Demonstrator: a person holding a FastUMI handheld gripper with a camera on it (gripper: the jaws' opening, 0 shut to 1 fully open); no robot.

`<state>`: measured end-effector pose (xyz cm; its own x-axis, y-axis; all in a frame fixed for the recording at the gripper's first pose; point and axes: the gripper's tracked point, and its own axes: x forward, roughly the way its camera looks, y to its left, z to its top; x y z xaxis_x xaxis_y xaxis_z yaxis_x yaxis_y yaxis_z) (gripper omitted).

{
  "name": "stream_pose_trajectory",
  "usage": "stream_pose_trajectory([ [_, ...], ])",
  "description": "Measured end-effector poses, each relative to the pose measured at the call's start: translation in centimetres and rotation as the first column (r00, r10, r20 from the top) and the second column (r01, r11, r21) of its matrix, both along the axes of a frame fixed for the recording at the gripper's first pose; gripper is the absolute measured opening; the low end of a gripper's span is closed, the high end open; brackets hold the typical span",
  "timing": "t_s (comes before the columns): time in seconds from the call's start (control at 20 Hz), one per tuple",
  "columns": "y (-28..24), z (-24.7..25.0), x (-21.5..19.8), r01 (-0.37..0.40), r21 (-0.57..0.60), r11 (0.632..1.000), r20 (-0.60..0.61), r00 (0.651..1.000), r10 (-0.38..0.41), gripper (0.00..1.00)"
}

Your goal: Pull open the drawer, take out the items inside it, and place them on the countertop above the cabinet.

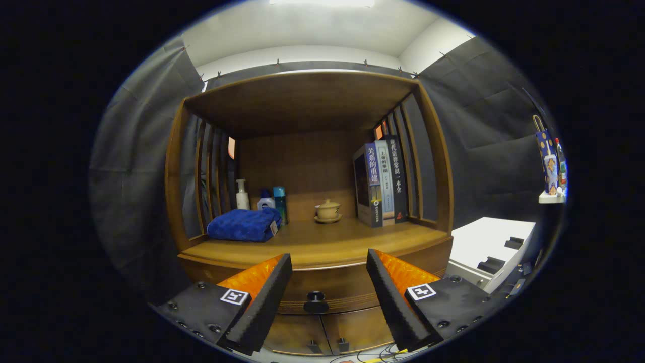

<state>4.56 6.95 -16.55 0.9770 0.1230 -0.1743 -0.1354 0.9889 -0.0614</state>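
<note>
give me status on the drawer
Gripper open, holding nothing. Drawer shut, knob between the fingers, just ahead. Nothing in the way.

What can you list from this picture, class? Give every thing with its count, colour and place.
cabinet: one, brown wood, open shelf with slatted sides
countertop: one, brown wood, above the drawer
drawer: one, brown, closed, under the countertop
drawer knob: one, dark, between the fingers and ahead of them
towel: one, blue, folded, on the countertop beside the bottles
bottles: three, white, white with a blue cap, teal, behind the towel
lidded cup: one, beige, on a saucer, mid countertop
books: three or so, upright, against the far slats
lower doors: two, brown, below the drawer
white unit: one, beside the cabinet
hand-held gripper: one, fingers open, touching nothing
</note>
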Motion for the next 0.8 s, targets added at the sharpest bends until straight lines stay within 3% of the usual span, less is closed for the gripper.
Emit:
stream_pose_trajectory([
  [0.55,0.6,-10.2,3.0,-0.037,-0.072,0.997,-0.177,0.984,0.023,0.99],
  [0.8,0.2,-12.2,4.3,-0.030,-0.065,0.997,-0.209,0.978,0.016,0.74],
])
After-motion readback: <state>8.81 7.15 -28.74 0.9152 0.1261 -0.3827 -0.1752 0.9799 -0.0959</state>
